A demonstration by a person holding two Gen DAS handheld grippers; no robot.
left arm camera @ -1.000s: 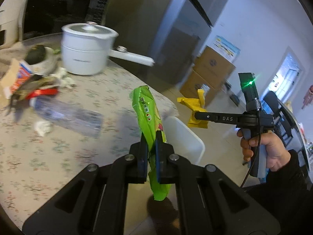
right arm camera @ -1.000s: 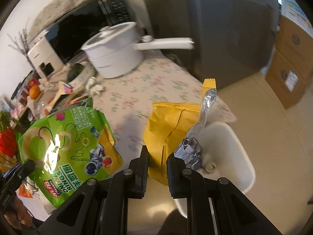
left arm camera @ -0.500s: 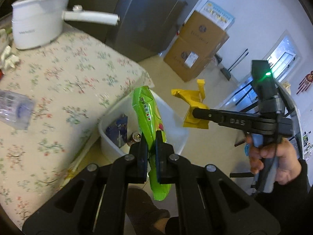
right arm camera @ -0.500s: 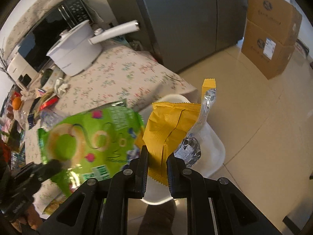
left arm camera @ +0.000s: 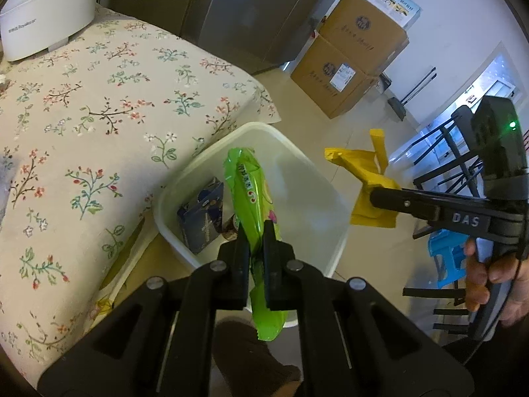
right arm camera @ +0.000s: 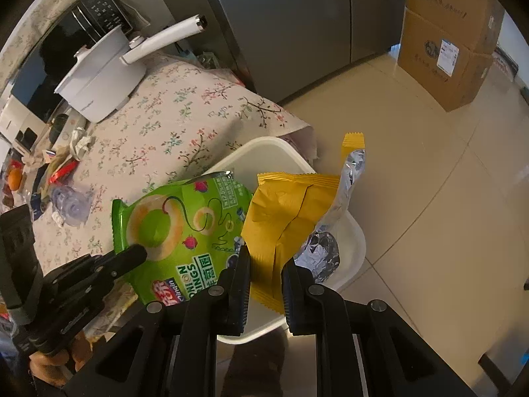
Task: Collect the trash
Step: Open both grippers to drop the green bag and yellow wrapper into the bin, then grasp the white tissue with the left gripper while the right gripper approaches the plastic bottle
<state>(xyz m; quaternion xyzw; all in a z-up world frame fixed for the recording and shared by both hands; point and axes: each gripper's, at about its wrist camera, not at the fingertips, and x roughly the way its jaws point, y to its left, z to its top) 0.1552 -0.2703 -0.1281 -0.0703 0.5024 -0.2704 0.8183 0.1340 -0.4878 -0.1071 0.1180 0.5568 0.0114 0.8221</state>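
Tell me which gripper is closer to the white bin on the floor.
Left. The left gripper holds its green onion-rings bag over the white bin; the right gripper, gripping a yellow wrapper, hangs just outside the rim.

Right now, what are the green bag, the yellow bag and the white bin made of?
Green bag: looks like thin glossy plastic film; it shines and creases.
Yellow bag: probably foil-lined film; matte yellow outside, crinkly silver inside.
White bin: seems smooth, hard plastic with a rounded rim.
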